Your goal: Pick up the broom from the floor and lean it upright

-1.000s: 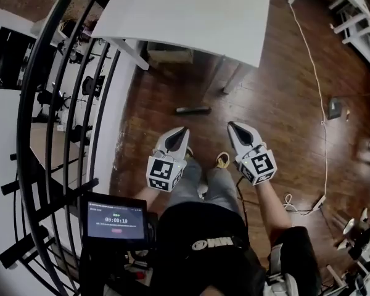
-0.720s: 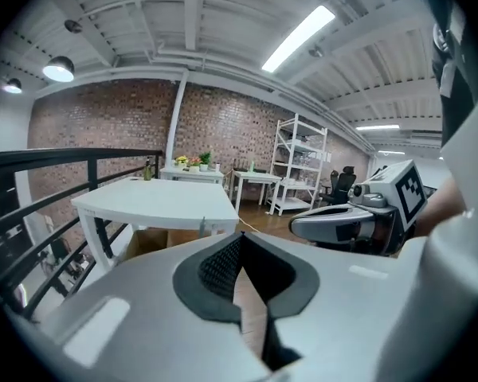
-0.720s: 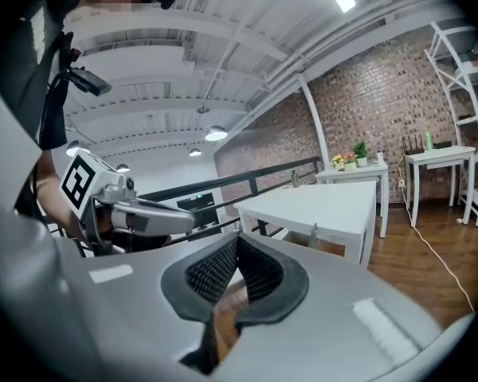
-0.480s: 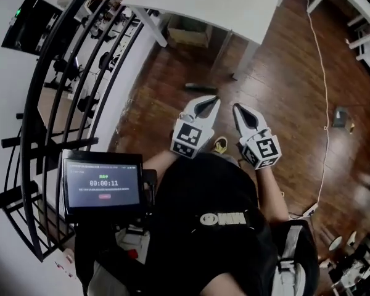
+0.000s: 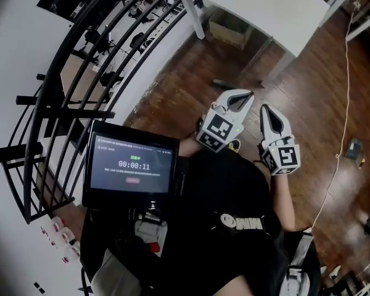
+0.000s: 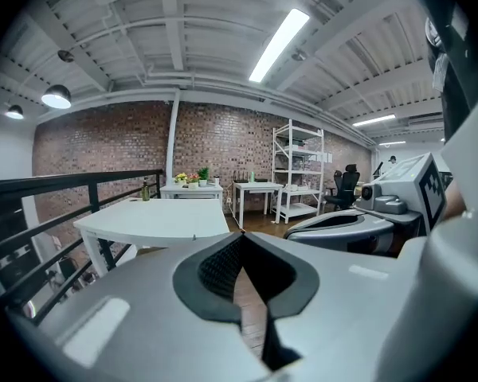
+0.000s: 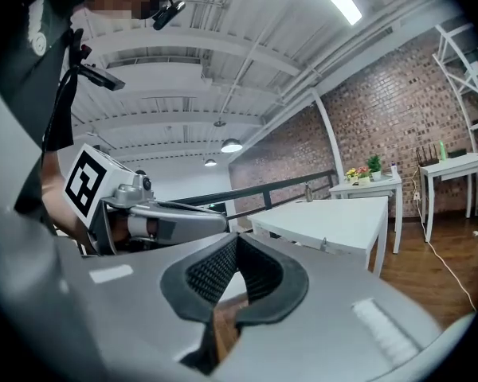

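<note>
No broom is clearly in view. A short dark bar (image 5: 222, 83) lies on the wooden floor by the white table's leg; I cannot tell what it is. My left gripper (image 5: 250, 94) and my right gripper (image 5: 263, 108) are held side by side in front of the person's body, pointing toward the table. Both are shut with nothing in them. In the left gripper view the jaws (image 6: 240, 239) meet, with the right gripper (image 6: 342, 225) beside them. In the right gripper view the jaws (image 7: 237, 239) also meet, with the left gripper (image 7: 163, 221) to their left.
A white table (image 5: 265, 5) stands ahead, with a cardboard box (image 5: 228, 29) under it. A black railing (image 5: 80, 73) curves along the left. A tablet with a timer (image 5: 132, 165) hangs at the person's chest. A white cable (image 5: 342, 103) runs across the floor at the right.
Both grippers have risen and moved forward toward the table, staying shut. The head view has swung, so the railing and tablet fill more of the left.
</note>
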Action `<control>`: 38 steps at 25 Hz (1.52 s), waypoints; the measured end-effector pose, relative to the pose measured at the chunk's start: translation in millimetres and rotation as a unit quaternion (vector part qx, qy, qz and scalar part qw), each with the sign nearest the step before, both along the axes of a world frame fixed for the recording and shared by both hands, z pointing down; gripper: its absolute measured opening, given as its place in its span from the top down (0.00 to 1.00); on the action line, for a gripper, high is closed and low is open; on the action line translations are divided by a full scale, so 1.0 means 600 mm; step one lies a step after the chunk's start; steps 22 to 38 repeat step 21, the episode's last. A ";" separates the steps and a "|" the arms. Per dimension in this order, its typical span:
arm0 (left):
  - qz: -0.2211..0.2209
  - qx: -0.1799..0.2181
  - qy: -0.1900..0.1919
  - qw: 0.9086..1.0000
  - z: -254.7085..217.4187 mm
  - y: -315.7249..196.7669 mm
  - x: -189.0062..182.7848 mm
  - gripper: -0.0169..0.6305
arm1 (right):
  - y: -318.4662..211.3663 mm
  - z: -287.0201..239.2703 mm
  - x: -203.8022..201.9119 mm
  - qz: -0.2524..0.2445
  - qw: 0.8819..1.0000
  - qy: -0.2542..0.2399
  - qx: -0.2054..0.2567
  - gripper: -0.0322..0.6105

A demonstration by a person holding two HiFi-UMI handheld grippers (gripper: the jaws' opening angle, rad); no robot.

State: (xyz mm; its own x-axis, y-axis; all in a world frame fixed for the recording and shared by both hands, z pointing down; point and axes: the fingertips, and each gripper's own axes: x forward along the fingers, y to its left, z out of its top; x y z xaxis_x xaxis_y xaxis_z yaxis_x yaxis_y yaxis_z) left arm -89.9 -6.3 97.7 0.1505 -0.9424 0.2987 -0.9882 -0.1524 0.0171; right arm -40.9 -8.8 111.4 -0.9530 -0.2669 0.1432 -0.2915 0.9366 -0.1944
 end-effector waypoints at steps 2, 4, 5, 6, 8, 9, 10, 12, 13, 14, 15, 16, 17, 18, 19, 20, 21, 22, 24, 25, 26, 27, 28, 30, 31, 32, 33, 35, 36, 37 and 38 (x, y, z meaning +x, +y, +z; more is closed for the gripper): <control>-0.008 0.001 0.002 1.000 -0.003 0.001 -0.006 0.95 | -0.001 -0.003 -0.006 -0.002 1.000 -0.004 -0.003 0.95; -0.012 0.001 0.003 1.000 -0.005 0.003 -0.007 0.95 | 0.000 -0.006 -0.011 -0.005 1.000 -0.005 -0.006 0.95; -0.012 0.000 0.003 1.000 -0.004 0.004 -0.007 0.95 | 0.001 -0.007 -0.012 -0.008 1.000 -0.006 -0.005 0.95; -0.012 -0.002 0.003 1.000 -0.003 0.004 -0.006 0.95 | 0.001 -0.007 -0.014 -0.011 1.000 -0.006 -0.003 0.95; -0.010 -0.004 0.003 1.000 -0.002 0.000 -0.004 0.95 | -0.006 -0.006 -0.016 -0.016 1.000 -0.007 -0.001 0.95; -0.009 -0.005 0.003 1.000 -0.002 -0.005 -0.002 0.95 | -0.011 -0.005 -0.016 -0.017 1.000 -0.006 -0.001 0.95; -0.009 -0.006 0.003 1.000 -0.001 -0.011 -0.001 0.95 | -0.018 -0.006 -0.016 -0.018 1.000 -0.006 -0.002 0.95; -0.012 -0.007 0.004 1.000 0.001 -0.019 0.000 0.95 | -0.028 -0.006 -0.017 -0.013 1.000 -0.002 -0.012 0.95; -0.014 -0.008 0.008 1.000 0.002 -0.023 -0.001 0.95 | -0.031 -0.006 -0.017 -0.012 1.000 -0.001 -0.016 0.95; -0.018 -0.008 0.012 1.000 0.004 -0.027 -0.003 0.95 | -0.034 -0.005 -0.018 -0.015 1.000 -0.003 -0.015 0.95; -0.021 -0.009 0.016 1.000 0.005 -0.030 -0.005 0.95 | -0.036 -0.003 -0.019 -0.019 1.000 -0.006 -0.011 0.95; -0.023 -0.009 0.018 1.000 0.005 -0.031 -0.007 0.95 | -0.037 -0.001 -0.021 -0.022 1.000 -0.009 -0.010 0.95; -0.024 -0.009 0.020 0.999 0.004 -0.030 -0.009 0.95 | -0.034 0.002 -0.022 -0.023 1.000 -0.010 -0.011 0.95; -0.024 -0.007 0.021 0.999 0.004 -0.026 -0.010 0.95 | -0.029 0.004 -0.024 -0.023 1.000 -0.009 -0.012 0.95; -0.023 -0.005 0.022 0.999 0.003 -0.020 -0.010 0.95 | -0.022 0.007 -0.025 -0.023 1.000 -0.008 -0.013 0.95; -0.023 -0.004 0.022 0.999 0.003 -0.014 -0.010 0.95 | -0.015 0.009 -0.027 -0.023 1.000 -0.007 -0.013 0.95; -0.022 -0.002 0.023 1.000 0.003 -0.007 -0.011 0.95 | -0.007 0.012 -0.028 -0.023 1.000 -0.005 -0.013 0.95; -0.022 -0.002 0.023 1.000 0.003 -0.007 -0.011 0.95 | -0.007 0.012 -0.028 -0.023 1.000 -0.005 -0.013 0.95; -0.022 -0.002 0.023 1.000 0.003 -0.007 -0.011 0.95 | -0.007 0.012 -0.028 -0.023 1.000 -0.005 -0.013 0.95; -0.022 -0.002 0.023 1.000 0.003 -0.007 -0.011 0.95 | -0.007 0.012 -0.028 -0.023 1.000 -0.005 -0.013 0.95; -0.022 -0.002 0.023 1.000 0.003 -0.007 -0.011 0.95 | -0.007 0.012 -0.028 -0.023 1.000 -0.005 -0.013 0.95; -0.022 -0.002 0.023 1.000 0.003 -0.007 -0.011 0.95 | -0.007 0.012 -0.028 -0.023 1.000 -0.005 -0.013 0.95; -0.022 -0.002 0.023 1.000 0.003 -0.007 -0.011 0.95 | -0.007 0.012 -0.028 -0.023 1.000 -0.005 -0.013 0.95; -0.022 -0.002 0.023 1.000 0.003 -0.007 -0.011 0.95 | -0.007 0.012 -0.028 -0.023 1.000 -0.005 -0.013 0.95; -0.022 -0.002 0.023 1.000 0.003 -0.007 -0.011 0.95 | -0.007 0.012 -0.028 -0.023 1.000 -0.005 -0.013 0.95; -0.022 -0.002 0.023 1.000 0.003 -0.007 -0.011 0.95 | -0.007 0.012 -0.028 -0.023 1.000 -0.005 -0.013 0.95; -0.022 -0.002 0.023 1.000 0.003 -0.007 -0.011 0.95 | -0.007 0.012 -0.028 -0.023 1.000 -0.005 -0.013 0.95; -0.022 -0.002 0.023 1.000 0.003 -0.007 -0.011 0.95 | -0.007 0.012 -0.028 -0.023 1.000 -0.005 -0.013 0.95; -0.022 -0.002 0.023 1.000 0.003 -0.007 -0.011 0.95 | -0.007 0.012 -0.028 -0.023 1.000 -0.005 -0.013 0.95; -0.022 -0.002 0.023 1.000 0.003 -0.007 -0.011 0.95 | -0.007 0.012 -0.028 -0.023 1.000 -0.005 -0.013 0.95; -0.022 -0.002 0.023 1.000 0.003 -0.007 -0.011 0.95 | -0.007 0.012 -0.028 -0.023 1.000 -0.005 -0.013 0.95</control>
